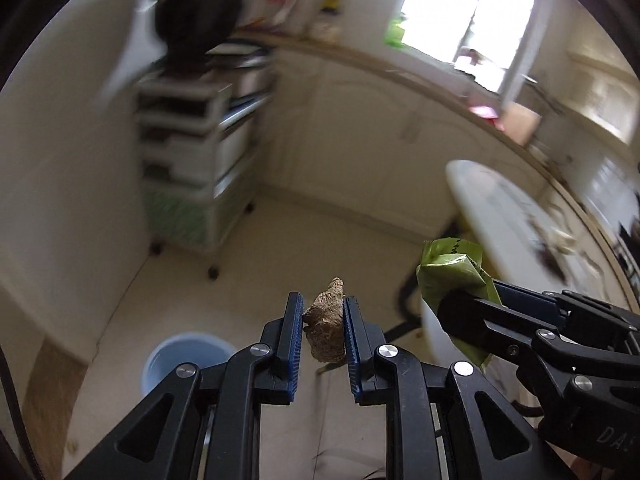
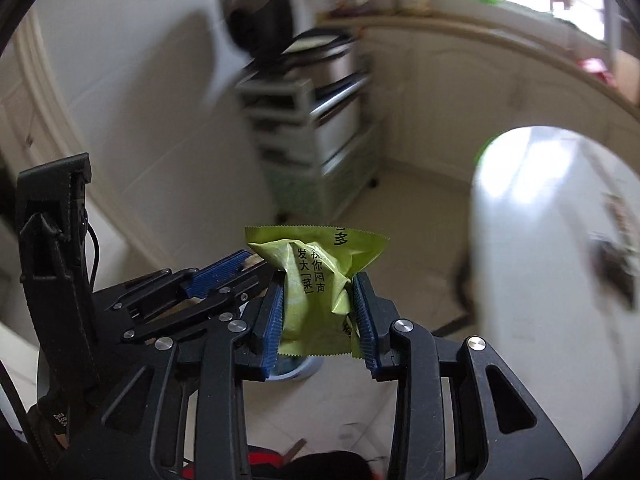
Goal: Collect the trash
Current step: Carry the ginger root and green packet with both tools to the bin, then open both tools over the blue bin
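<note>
Left wrist view: my left gripper (image 1: 322, 330) clamps a brown crumpled scrap (image 1: 325, 332) at lower centre; blue bin (image 1: 176, 360) lower left.
Right wrist view: my right gripper (image 2: 320, 312) grips a green wrapper (image 2: 316, 276), centre, printed with black Chinese characters including 发大.

Open floor (image 1: 280, 248) lies ahead, with the blue bin (image 1: 188, 364) low on the left. A wheeled drawer cart (image 1: 192, 168) stands against the wall, and the white desk (image 1: 500, 208) crowds the right.
</note>
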The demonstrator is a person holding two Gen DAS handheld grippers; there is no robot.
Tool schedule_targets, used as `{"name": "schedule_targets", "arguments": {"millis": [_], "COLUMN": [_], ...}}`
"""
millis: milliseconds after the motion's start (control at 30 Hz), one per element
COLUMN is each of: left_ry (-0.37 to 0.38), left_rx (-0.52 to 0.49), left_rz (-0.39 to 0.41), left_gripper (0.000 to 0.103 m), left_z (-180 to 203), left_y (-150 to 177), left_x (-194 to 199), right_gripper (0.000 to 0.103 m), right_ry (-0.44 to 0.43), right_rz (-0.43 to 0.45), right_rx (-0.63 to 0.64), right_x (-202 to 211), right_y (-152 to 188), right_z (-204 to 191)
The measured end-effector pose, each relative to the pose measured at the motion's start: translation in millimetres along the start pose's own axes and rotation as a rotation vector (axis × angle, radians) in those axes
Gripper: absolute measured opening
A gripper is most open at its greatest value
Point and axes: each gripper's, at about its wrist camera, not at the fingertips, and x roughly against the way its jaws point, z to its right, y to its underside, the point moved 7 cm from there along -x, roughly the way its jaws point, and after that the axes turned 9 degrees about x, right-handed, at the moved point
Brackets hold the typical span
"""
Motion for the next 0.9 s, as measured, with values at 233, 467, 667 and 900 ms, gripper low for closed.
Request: {"name": "schedule_targets", "arguments": {"millis": [233,467,667,900], "left_ry": [-0.120,-0.148,-0.222,-0.222], "left_rx": [0.175,0.302,0.439,0.412], "left_rz": [-0.076,-0.144,-0.243,-0.235], "left_gripper": [0.016,0.019,0.051,0.054], "left_z": [-110,-157,-181,-166], "left_y": [19,17,5,-8], "left_x": [-13,-36,-70,-69], "right_gripper": [0.031,0.032,0.059,0.084], "right_ry": [-0.093,-0.174,-0.204,-0.169], "right_rz": [-0.137,-0.231,-0.279,-0.274], "right_rx": [0.105,0.110,0.065,0.025], "right_x": [-94,-162,-199,-205], "right_y": [7,18,22,26], "right_z": [-67,-86,-70,-52]}}
